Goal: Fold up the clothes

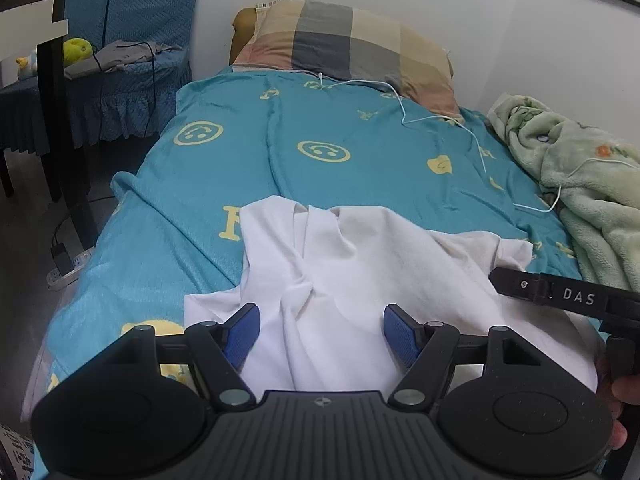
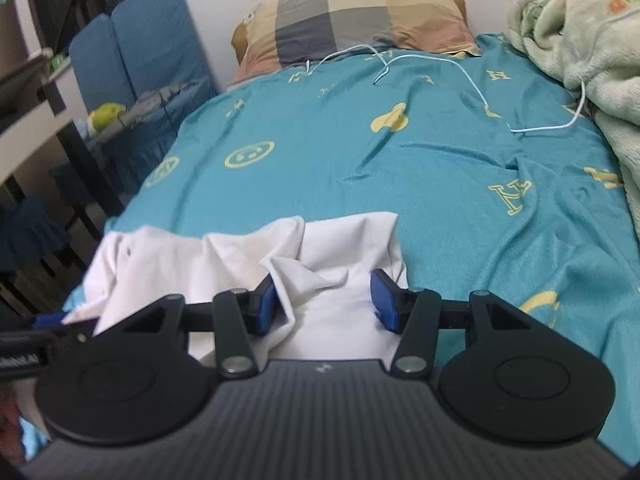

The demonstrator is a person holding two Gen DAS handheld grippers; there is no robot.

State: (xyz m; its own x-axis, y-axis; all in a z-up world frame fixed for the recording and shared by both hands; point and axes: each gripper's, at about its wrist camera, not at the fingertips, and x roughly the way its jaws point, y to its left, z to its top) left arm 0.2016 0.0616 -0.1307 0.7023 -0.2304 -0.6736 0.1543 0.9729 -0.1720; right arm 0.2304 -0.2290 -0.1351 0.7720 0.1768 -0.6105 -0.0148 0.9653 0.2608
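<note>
White cotton fills the near end of the teal bedsheet (image 1: 360,136): the crumpled T-shirt (image 1: 340,264) lies at 6 o'clock. The left gripper (image 1: 320,332) hovers level over it, blue pads spread wide, gripping nothing. The right gripper (image 2: 324,300) sits low at the shirt's 3 o'clock side, jaws apart, cloth bunched between them.

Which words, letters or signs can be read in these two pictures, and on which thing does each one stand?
"DAS": white letters on the black body of the right gripper.
"H": yellow letters printed on the teal bedsheet, among smiley faces.
A white label on the left gripper: too blurred to read.
Black print on white at the lower left corner: unreadable.
</note>
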